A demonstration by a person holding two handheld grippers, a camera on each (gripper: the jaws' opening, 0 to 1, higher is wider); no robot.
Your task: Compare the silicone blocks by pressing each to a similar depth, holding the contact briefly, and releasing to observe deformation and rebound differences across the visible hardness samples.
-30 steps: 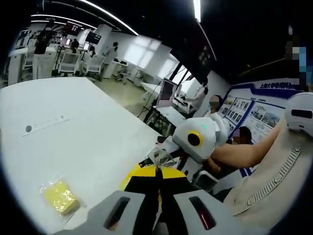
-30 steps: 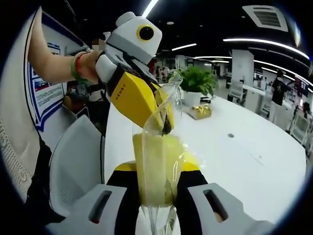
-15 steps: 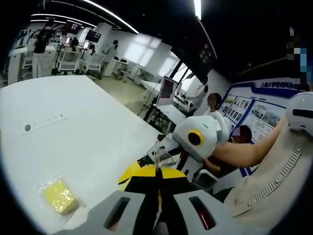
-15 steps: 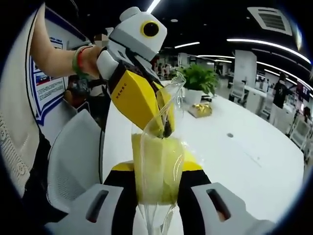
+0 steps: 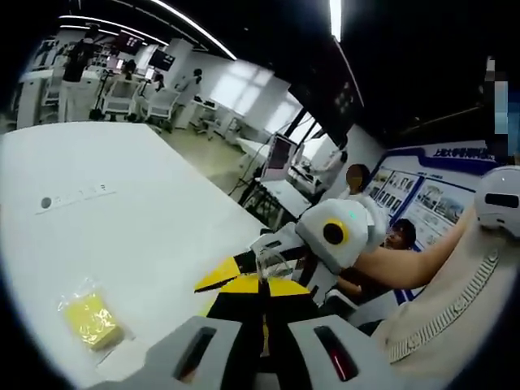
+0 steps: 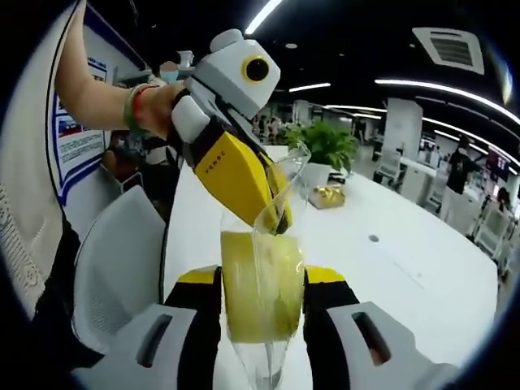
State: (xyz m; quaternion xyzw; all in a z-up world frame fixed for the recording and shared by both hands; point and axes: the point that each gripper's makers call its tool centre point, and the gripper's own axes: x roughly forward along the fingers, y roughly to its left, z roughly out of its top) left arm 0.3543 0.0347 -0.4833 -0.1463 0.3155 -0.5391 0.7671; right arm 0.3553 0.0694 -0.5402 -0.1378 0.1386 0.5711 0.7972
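The right gripper point(image 6: 262, 313) holds a yellow silicone block point(image 6: 262, 284) between its jaws, the block sealed inside a clear plastic bag point(image 6: 272, 231). The jaws are narrowed onto the block's two sides, bearing through the film. The bag's open mouth stands up ahead of the jaws, and the left gripper point(image 6: 276, 218) reaches in from beyond it, its yellow-and-black jaws pinched on the upper edge of the film. In the left gripper view its own jaws stand closed together with a scrap of clear film at their tips and the right gripper point(image 5: 337, 236) just ahead.

Judgement: the two-handed hold steadies the loose bag — one tool grips the sample, the other keeps the film taut so that it does not crumple into the squeeze. This looks like the press or the hold phase on this sample; how deep the squeeze goes cannot be read from either view.

A second bagged yellow block point(image 5: 89, 319) lies on the white table point(image 5: 130, 211), off to the left of the left gripper and well apart from it — untouched, presumably a further hardness sample awaiting comparison.

A potted plant point(image 6: 325, 146) stands on the table beyond both grippers.
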